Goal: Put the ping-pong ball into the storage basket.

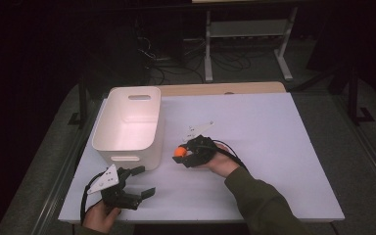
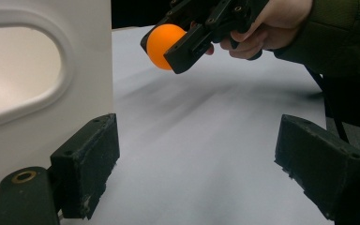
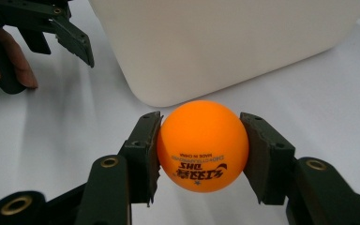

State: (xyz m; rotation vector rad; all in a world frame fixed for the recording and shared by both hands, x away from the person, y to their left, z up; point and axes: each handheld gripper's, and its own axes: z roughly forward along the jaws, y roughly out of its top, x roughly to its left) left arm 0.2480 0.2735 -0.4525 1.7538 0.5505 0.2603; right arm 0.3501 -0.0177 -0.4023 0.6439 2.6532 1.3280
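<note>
Clamped between both pads of the right gripper [image 3: 199, 150]: orange ball [image 3: 201, 144], lifted off the white table [image 1: 274, 147], with the white bin [image 1: 129, 125] just beyond the jaws and nothing between. Off to that gripper's left, near the bin's front corner: left gripper [image 1: 144, 181], jaws spread wide around nothing. Beyond the table, away from both grippers: dark room, metal rack [image 1: 247, 29], loose cables [image 1: 176, 63] on the floor.

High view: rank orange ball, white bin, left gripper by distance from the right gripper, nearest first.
1. Orange ball: clamped between the jaws of the right gripper, in contact.
2. White bin: just left of the ball, a small gap from its near corner.
3. Left gripper: lower left by the table's near edge, jaws open.
</note>
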